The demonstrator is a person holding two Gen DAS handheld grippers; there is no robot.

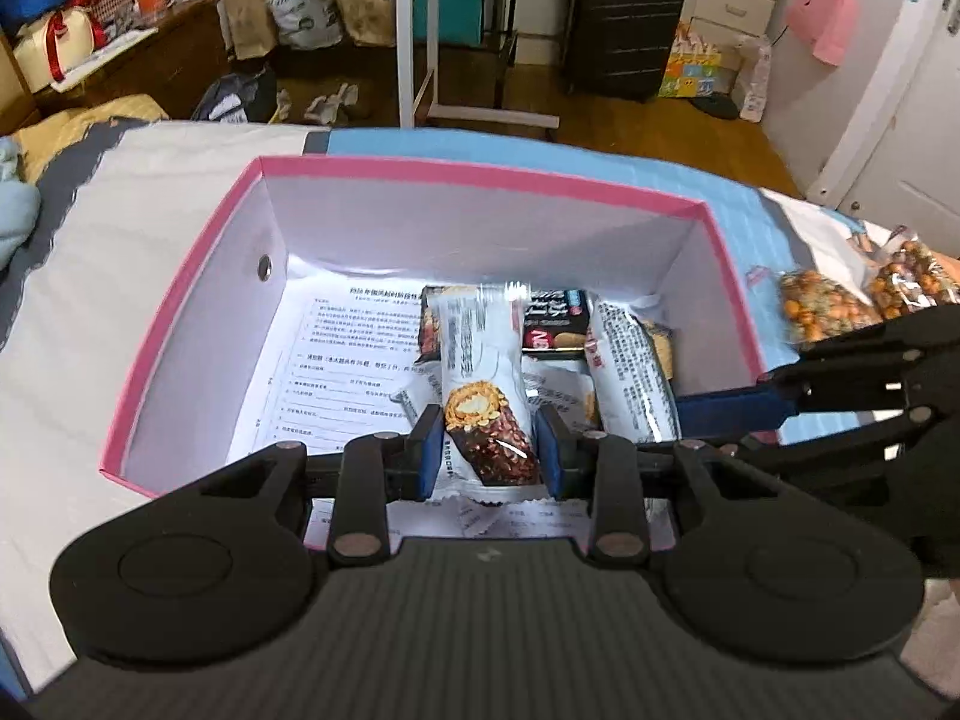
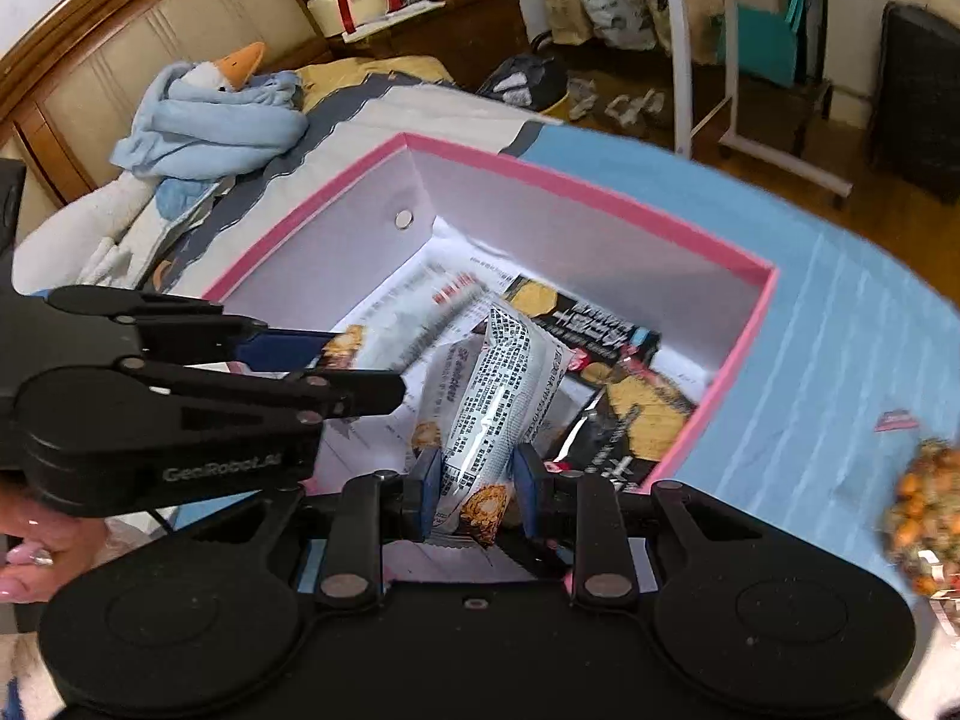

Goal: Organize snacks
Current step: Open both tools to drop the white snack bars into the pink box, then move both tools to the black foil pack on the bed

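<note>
The left gripper is built of matte black plastic: a ribbed body panel at the near edge, two broad rounded lobes with shallow oval recesses, and angular linkage arms pinned with round silver rivets. Its jaws carry flat blue pads. A small pale mark sits at the centre of the body's front edge. The right gripper has the same black lobes, silver rivets and blue-padded jaws, with a small hex screw at the body's centre. Grey lettering reading "GeoRobot.AI" runs along the side of the left gripper in the right wrist view. The person's left hand has long pale pink nails.
</note>
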